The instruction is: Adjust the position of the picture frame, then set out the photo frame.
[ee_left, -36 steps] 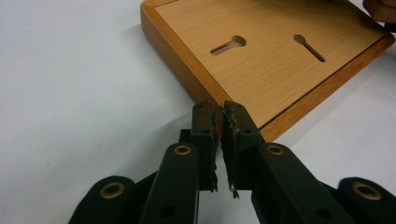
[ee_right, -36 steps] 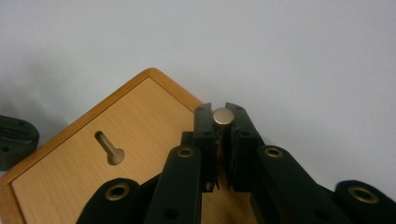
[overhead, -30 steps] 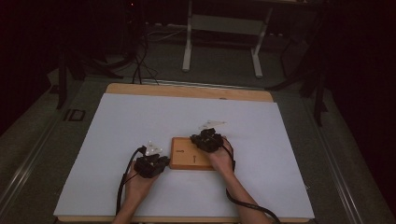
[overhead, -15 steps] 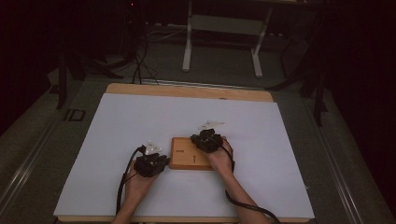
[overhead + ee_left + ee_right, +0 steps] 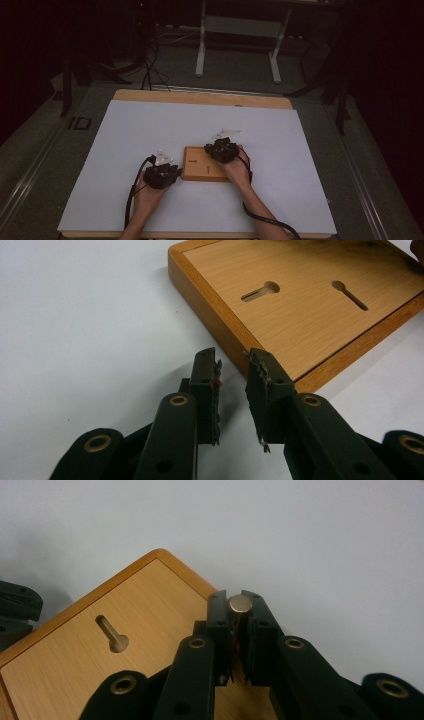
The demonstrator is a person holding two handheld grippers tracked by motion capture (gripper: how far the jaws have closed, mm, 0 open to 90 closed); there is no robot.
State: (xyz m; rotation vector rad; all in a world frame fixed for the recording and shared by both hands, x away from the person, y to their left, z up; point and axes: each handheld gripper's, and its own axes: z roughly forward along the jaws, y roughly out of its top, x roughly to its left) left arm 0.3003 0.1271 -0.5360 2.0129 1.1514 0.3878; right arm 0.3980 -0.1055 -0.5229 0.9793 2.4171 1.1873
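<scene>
A flat wooden board (image 5: 202,169) with two keyhole slots (image 5: 260,291) lies on the white table top. My left gripper (image 5: 170,172) rests at the board's left edge. In the left gripper view its jaws (image 5: 232,367) stand a little apart with nothing between them; they have just been opening, and their tips hover by the board's near corner (image 5: 300,305). My right gripper (image 5: 221,150) sits over the board's far right corner. It is shut on a small round brass peg (image 5: 240,602) just past the board's rim (image 5: 150,610).
A white sheet (image 5: 150,125) covers the table, and a wooden strip (image 5: 200,97) shows along the far edge. Beyond it stand a desk's metal legs (image 5: 201,45) and floor cables (image 5: 147,70) in the dark. Each gripper trails a black cable (image 5: 131,195) toward the front edge.
</scene>
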